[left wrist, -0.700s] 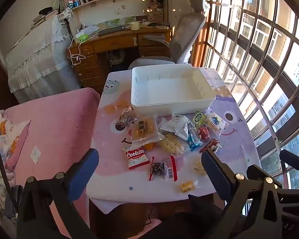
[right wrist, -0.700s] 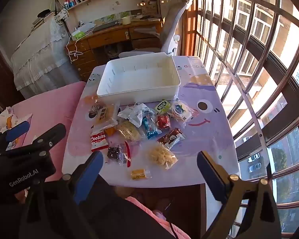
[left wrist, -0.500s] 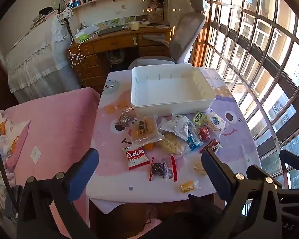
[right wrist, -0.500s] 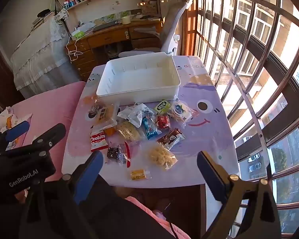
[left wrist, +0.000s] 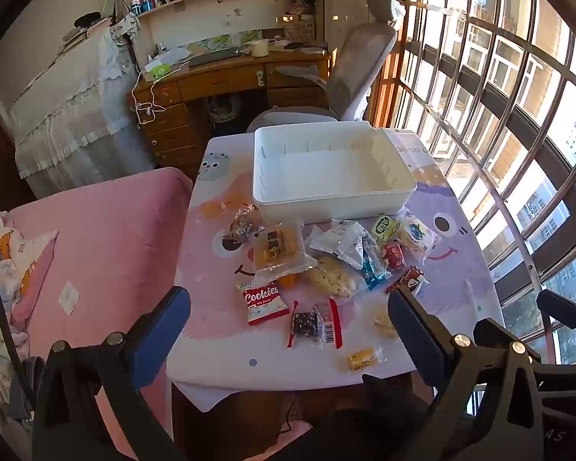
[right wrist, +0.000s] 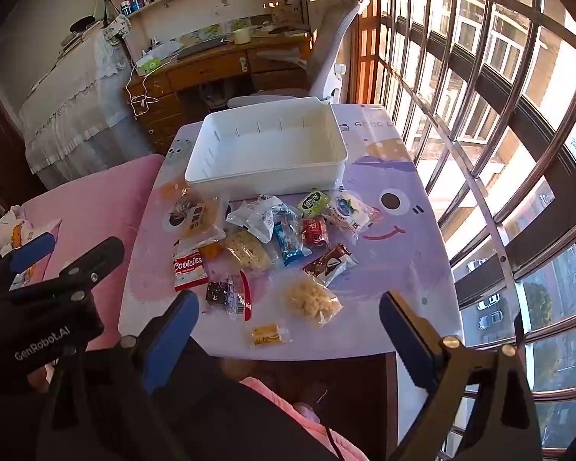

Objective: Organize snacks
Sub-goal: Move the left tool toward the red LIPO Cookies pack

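Plastic-wrapped snacks (left wrist: 326, 265) lie on the table (left wrist: 457, 269) ahead of both wide-open claws — left claw (left wrist: 288, 319), right claw (right wrist: 290, 315) — untouched.

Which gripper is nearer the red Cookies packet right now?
Left. The Cookies packet lies just beyond the left gripper, near its left finger. The right gripper hangs farther right, the packet off past its left finger. Both fingers open, empty.

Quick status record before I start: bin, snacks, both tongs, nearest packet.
bin: white bin, nothing in it, at the table's far end
snacks: loose packets spread on the table in front of the bin, none inside it
left tongs: open, holding nothing, above the near edge
right tongs: open, holding nothing
nearest packet: small yellow packet by the near edge
other: red Cookies packet on the left side of the spread
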A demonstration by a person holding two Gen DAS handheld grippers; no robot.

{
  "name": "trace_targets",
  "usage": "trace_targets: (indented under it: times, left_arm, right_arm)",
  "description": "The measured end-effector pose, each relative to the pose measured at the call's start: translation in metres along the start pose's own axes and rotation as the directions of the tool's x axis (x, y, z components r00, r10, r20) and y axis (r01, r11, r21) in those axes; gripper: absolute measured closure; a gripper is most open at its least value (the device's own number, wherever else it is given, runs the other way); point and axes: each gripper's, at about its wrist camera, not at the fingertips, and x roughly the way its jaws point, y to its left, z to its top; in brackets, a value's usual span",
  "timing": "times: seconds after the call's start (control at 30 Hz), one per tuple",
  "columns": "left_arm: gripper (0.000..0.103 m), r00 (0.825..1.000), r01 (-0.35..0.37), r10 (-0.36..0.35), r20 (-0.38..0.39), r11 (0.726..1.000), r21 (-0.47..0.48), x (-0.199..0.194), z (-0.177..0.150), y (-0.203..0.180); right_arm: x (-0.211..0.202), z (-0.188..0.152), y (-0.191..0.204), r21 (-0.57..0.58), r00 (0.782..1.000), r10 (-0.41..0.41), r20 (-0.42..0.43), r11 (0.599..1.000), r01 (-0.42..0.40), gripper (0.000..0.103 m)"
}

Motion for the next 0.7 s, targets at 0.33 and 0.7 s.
trace_targets:
  times: [0.33,0.7]
  left_arm:
    - [0.001,1.0,0.009,-0.009,-0.005,1.0,-0.006,-0.0003,-0.0003,-0.0007]
    - [0.001,1.0,0.018,-0.018,-0.013,0.999,-0.031,-0.0013,-0.006,0.0005]
  right_arm:
    - [-0.0007,0.0014,-0.0009,0.001,1.0,0.003,-0.006,1.0,-0.003,0.007]
    - [0.0015,-0.0025,-0.0058,-0.008,0.999,0.038,-0.01,0.999,-0.038,0.007]
